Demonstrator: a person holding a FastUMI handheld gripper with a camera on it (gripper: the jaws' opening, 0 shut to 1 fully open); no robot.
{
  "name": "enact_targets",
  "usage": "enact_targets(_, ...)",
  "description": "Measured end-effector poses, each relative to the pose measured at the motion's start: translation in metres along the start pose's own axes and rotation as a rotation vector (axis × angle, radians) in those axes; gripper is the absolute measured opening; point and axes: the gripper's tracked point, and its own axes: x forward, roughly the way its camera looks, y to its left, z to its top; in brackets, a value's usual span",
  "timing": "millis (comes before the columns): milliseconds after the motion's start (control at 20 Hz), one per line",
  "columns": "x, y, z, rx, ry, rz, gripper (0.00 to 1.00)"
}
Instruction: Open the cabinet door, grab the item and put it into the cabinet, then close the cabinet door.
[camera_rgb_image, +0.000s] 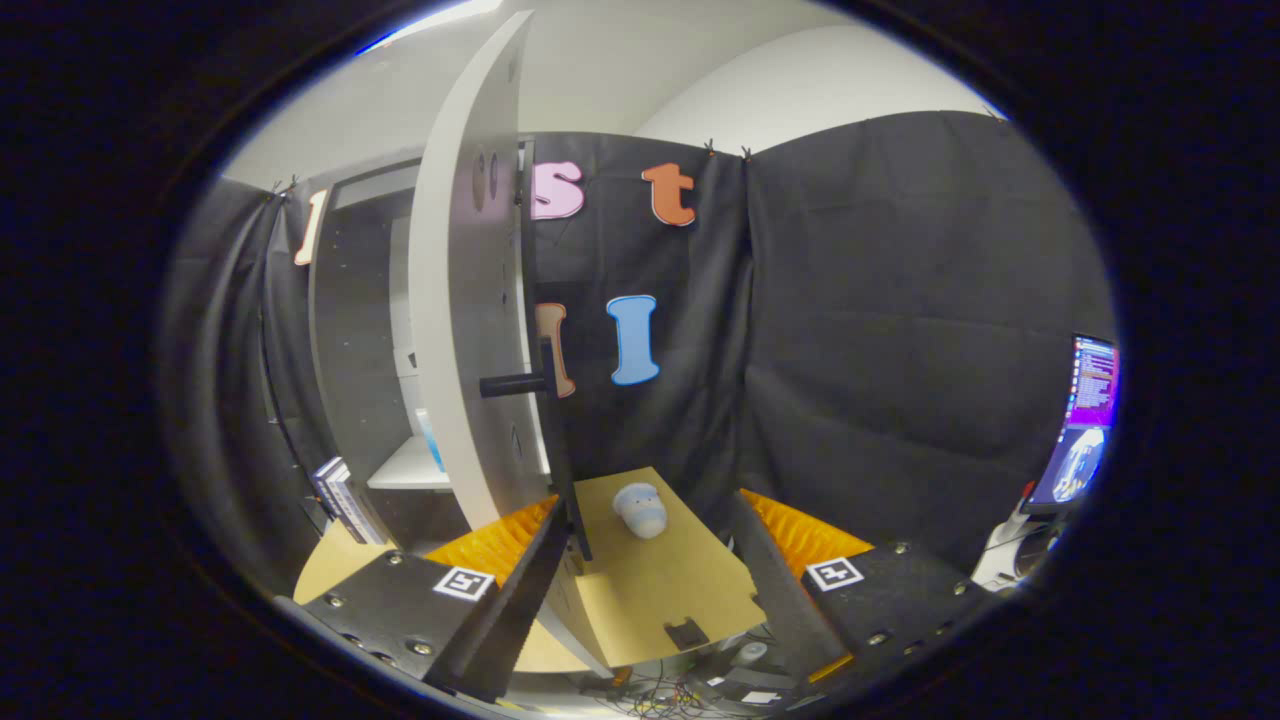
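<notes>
The white cabinet door (465, 330) stands swung open, nearly edge-on to me, with its black handle (512, 385) sticking out toward the cabinet side. Behind it the cabinet (360, 330) shows a dark interior and a white shelf (410, 468). A small pale blue and white item (640, 510) lies on the tan tabletop (650, 590), ahead of the fingers and between them. My gripper (648, 502) is open with nothing held. Its left finger (500, 548) sits right by the door's lower edge; I cannot tell whether they touch.
Several books (340, 498) lean at the cabinet's foot on the left. A small black object (687, 632) lies at the table's near edge. A lit monitor (1085, 420) stands far right. Cables lie on the floor below the table.
</notes>
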Motion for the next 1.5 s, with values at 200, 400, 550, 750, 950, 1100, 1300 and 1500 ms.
enact_targets(200, -0.002, 0.026, -0.003, -0.001, -0.002, 0.094, 0.98)
enact_targets(400, -0.007, 0.067, -0.012, -0.033, 0.009, 0.199, 0.98)
enact_targets(550, -0.007, 0.095, -0.018, -0.024, 0.021, 0.276, 0.98)
enact_targets(750, -0.005, 0.120, -0.022, -0.039, 0.023, 0.333, 0.98)
enact_targets(950, -0.004, 0.139, -0.037, -0.049, 0.051, 0.368, 0.98)
enact_targets(1100, -0.002, 0.155, -0.038, -0.030, 0.057, 0.410, 0.98)
enact_targets(1300, 0.003, 0.170, -0.040, -0.032, 0.056, 0.465, 0.98)
enact_targets(1500, 0.016, 0.204, -0.044, -0.031, 0.060, 0.527, 0.99)
